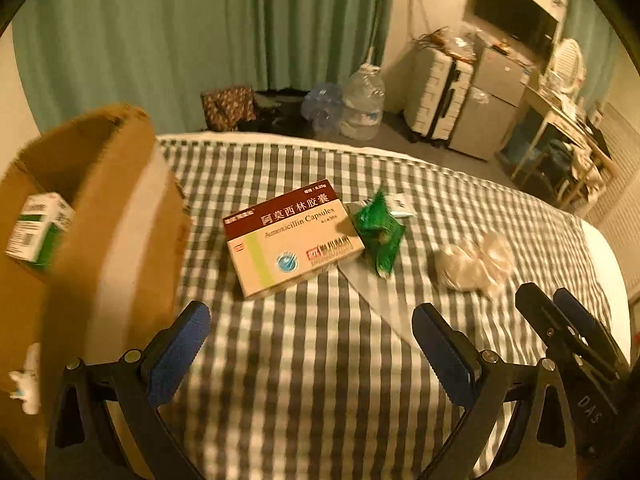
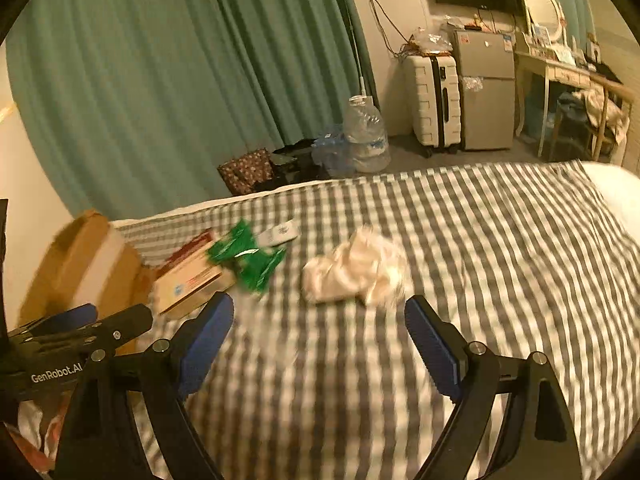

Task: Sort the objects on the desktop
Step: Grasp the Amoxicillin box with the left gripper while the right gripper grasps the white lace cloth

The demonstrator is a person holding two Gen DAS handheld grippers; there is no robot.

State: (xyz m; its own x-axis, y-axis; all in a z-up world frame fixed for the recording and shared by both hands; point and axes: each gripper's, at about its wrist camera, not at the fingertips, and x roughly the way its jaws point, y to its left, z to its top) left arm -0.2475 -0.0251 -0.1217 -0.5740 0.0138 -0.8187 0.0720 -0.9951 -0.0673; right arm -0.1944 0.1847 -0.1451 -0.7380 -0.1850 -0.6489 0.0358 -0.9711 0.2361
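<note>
Left gripper (image 1: 310, 344): jaws stand wide apart, nothing between the pads, only checked cloth (image 1: 304, 400) below them. Right gripper (image 2: 318, 342): also spread wide and empty. Both appear staged for a pick rather than a carry.

Just ahead of the left jaws lies the amoxicillin capsule box (image 1: 294, 238), flat, label up, its long side turned slightly off the gripper's line. A green foil packet (image 1: 380, 234) touches its right end, and a small white strip-like item (image 1: 400, 206) pokes out behind that; what it is I cannot tell. Judgement: the left spread suits the box's short side.

Ahead of the right jaws, slightly left of centre, sits the crumpled clear plastic bag (image 2: 354, 270), apart from the other items. It should collapse under the pads, so a deep bite looks safer than a tip pinch.

Further out, at the left, a cardboard carton (image 1: 100, 216) stands open-topped at the edge of the cloth; a small green-and-white box (image 1: 38, 228) shows inside it. This carton reads as the sorting destination, placed within the left hand's reach.

Pose: both grippers pitch downward toward the bed surface, side by side, each visible at the edge of the other's view. Motion blur softens the right view.
</note>
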